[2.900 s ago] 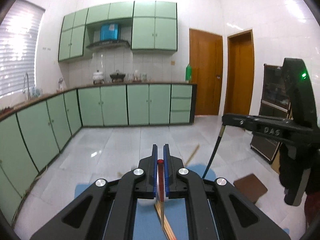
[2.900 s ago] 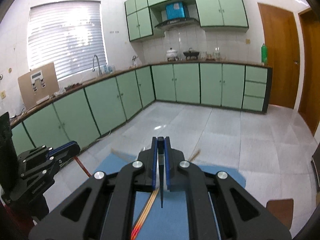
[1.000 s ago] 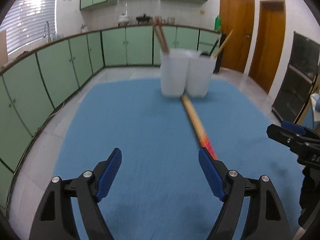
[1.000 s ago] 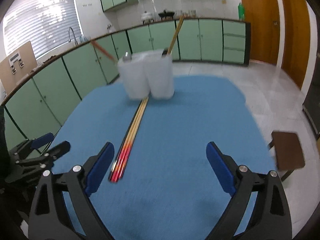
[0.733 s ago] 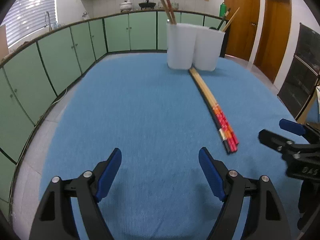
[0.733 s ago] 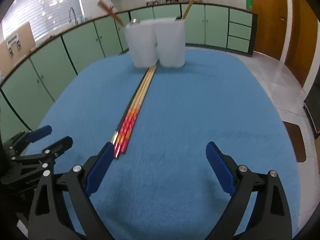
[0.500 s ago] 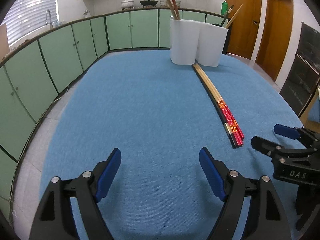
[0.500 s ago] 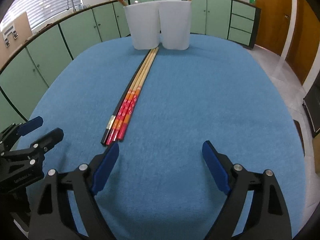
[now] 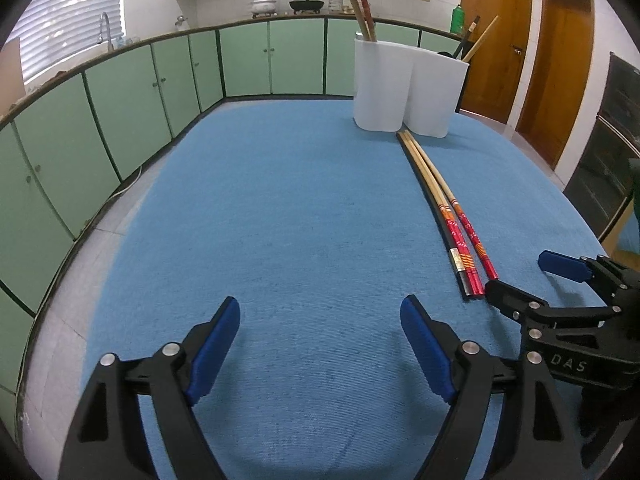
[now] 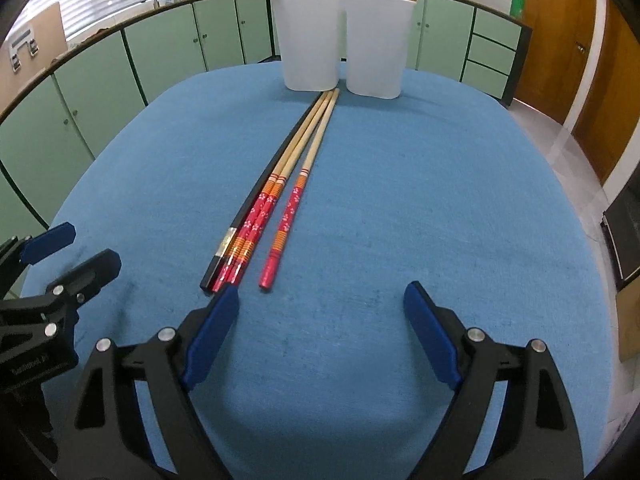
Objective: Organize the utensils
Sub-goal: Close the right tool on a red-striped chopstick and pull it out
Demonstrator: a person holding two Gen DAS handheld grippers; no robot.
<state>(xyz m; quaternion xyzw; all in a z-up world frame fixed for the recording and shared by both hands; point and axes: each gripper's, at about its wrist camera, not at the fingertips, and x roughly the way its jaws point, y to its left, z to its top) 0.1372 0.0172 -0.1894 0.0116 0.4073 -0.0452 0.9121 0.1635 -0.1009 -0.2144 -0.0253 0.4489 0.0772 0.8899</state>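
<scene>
Several chopsticks, bamboo with red ends plus one black, lie in a row on the blue mat; they also show in the left wrist view. Two white holders stand at the far end, each with chopsticks sticking up; they also show in the left wrist view. My left gripper is open and empty, low over the mat, left of the chopsticks. My right gripper is open and empty, just short of their red ends. It also shows in the left wrist view.
The blue mat covers a rounded table; its edges drop to a tiled floor. Green cabinets run along the left and back. Wooden doors and a dark cabinet are on the right.
Both grippers, shut on chopsticks 2.9 s ago, have opened. Since then they have dropped low toward the mat and closer to the red ends of the lying chopsticks.
</scene>
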